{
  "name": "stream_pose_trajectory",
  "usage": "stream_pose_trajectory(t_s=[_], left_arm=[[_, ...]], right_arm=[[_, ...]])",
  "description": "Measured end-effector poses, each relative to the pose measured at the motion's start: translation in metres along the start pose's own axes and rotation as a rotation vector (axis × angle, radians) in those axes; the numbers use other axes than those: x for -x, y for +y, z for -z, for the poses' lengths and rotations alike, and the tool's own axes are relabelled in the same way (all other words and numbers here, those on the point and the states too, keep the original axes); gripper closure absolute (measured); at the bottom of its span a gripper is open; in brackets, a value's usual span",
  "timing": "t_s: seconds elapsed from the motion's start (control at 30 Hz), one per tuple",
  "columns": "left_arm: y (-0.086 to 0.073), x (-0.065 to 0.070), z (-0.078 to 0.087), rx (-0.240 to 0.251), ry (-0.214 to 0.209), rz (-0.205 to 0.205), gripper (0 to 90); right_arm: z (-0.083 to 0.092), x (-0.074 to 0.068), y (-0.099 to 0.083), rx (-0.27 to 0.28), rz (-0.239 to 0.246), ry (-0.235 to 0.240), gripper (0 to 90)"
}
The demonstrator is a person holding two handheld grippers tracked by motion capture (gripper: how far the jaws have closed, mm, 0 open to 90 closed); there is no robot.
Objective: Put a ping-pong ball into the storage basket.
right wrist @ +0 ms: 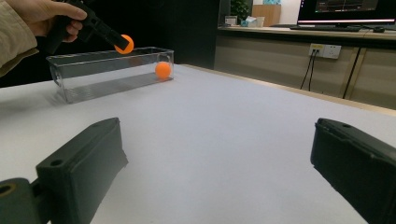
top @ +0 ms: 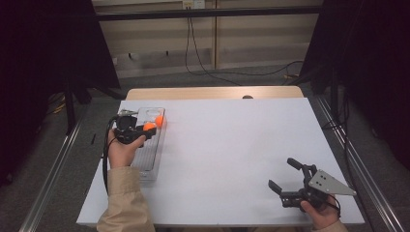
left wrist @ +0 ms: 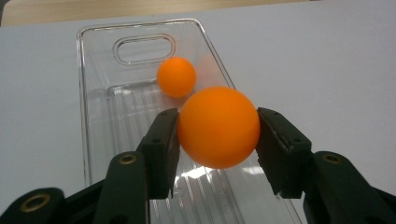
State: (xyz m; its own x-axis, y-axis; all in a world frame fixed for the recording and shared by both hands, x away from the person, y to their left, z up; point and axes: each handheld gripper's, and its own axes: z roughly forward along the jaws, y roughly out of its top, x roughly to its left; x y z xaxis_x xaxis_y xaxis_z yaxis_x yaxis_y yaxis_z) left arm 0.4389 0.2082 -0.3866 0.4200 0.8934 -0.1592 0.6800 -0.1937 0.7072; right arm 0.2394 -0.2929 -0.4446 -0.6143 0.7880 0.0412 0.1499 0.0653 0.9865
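One orange ball [left wrist: 176, 76] already down inside the clear bin [left wrist: 95, 84]. Second ball [left wrist: 218, 127] pinched in the left gripper [left wrist: 217, 140] above the bin, not yet dropped. Right gripper [top: 283, 177] spread wide and idle, well apart from the bin.

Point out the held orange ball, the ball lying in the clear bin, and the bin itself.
held orange ball [left wrist: 218, 127], left gripper view, centre of its front face.
ball in the bin [left wrist: 176, 77], left gripper view, middle of the ball.
clear bin [right wrist: 100, 70], right gripper view, near long wall.
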Motion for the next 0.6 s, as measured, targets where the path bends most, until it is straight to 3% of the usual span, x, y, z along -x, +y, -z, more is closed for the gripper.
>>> stream_pose_trajectory(t_s=[0.6], left_arm=[[-0.004,-0.0033,-0.0058,-0.031,0.031,0.008,50.7]], right_arm=[[0.0,0.0,0.0001,0.0,0.0,0.0,2.5]])
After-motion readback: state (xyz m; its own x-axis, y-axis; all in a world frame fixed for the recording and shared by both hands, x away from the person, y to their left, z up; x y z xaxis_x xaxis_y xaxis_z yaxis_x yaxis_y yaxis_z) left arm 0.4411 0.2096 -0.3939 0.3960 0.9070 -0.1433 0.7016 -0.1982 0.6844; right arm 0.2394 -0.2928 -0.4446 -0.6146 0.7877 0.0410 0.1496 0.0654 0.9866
